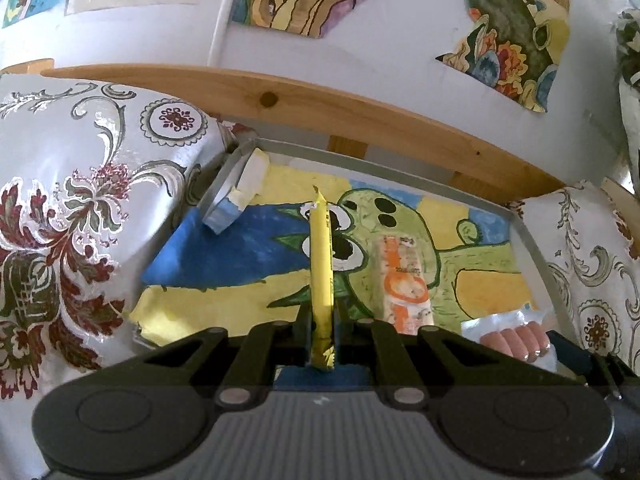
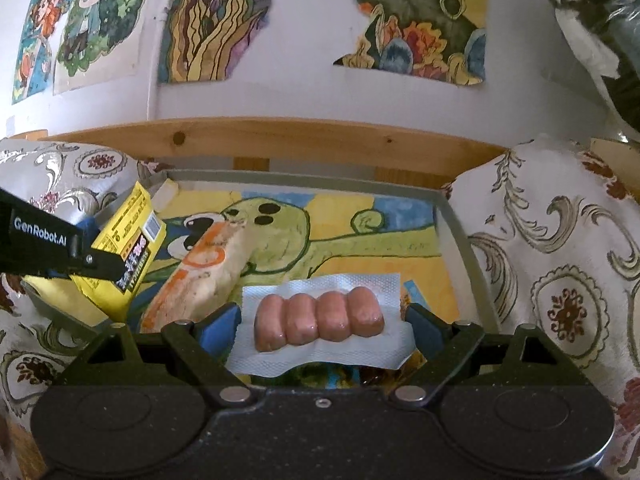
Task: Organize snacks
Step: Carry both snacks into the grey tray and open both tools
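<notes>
My right tool (image 2: 324,320) stands wide open around the sausage pack (image 2: 320,318), which lies flat at the tray's near edge; I judge I should square up and close on its clear film border, not the four pink links. My left tool (image 1: 322,320) is clenched on the yellow snack packet (image 1: 321,264), held edge-on above the tray (image 1: 532,240). Farther in lies an orange-and-white packet (image 1: 404,280).
</notes>
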The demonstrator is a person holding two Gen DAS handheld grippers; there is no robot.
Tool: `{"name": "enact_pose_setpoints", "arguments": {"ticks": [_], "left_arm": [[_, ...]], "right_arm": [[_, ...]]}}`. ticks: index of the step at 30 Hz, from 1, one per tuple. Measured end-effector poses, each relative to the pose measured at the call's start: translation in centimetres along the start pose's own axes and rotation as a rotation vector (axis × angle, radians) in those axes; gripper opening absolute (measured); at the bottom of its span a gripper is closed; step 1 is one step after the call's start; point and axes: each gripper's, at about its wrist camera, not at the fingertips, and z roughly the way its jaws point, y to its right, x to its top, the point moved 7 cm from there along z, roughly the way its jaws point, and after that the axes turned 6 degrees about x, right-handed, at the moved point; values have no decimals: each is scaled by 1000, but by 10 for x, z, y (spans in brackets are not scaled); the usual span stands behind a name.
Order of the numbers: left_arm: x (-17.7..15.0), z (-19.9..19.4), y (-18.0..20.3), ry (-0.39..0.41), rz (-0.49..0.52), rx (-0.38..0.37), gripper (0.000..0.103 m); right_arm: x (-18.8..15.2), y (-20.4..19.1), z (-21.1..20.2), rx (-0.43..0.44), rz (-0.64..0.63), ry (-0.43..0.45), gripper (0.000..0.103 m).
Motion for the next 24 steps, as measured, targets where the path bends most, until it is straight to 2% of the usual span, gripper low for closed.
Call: {"name": "enact_pose_setpoints", "arguments": {"ticks": [6, 8, 9, 10, 12, 14, 18, 24], "left_arm": [[0, 1, 0, -10, 28, 44, 16], [-1, 2, -2, -23, 33, 73, 26], [-2, 3, -3, -29, 32, 82, 38], [-3, 2, -5, -27, 28, 92, 54], [-3, -1, -10, -7, 12, 122, 67], [-3, -4, -15, 1, -3, 131, 71], [2, -16, -23, 31, -36, 153, 87], [6, -44, -32, 96, -65, 177, 100]], "right_arm": [[-1, -1, 1, -1, -12, -9, 91], [-1, -1, 0, 1, -10, -8, 92], [0, -1, 0, 4, -8, -7, 93], [0, -1, -1, 5, -6, -4, 95], [2, -1, -4, 6, -6, 7, 97], [4, -1, -8, 11, -2, 23, 100], [11, 0, -20, 7, 6, 59, 102], [25, 0, -50, -6, 19, 129, 102]]}}
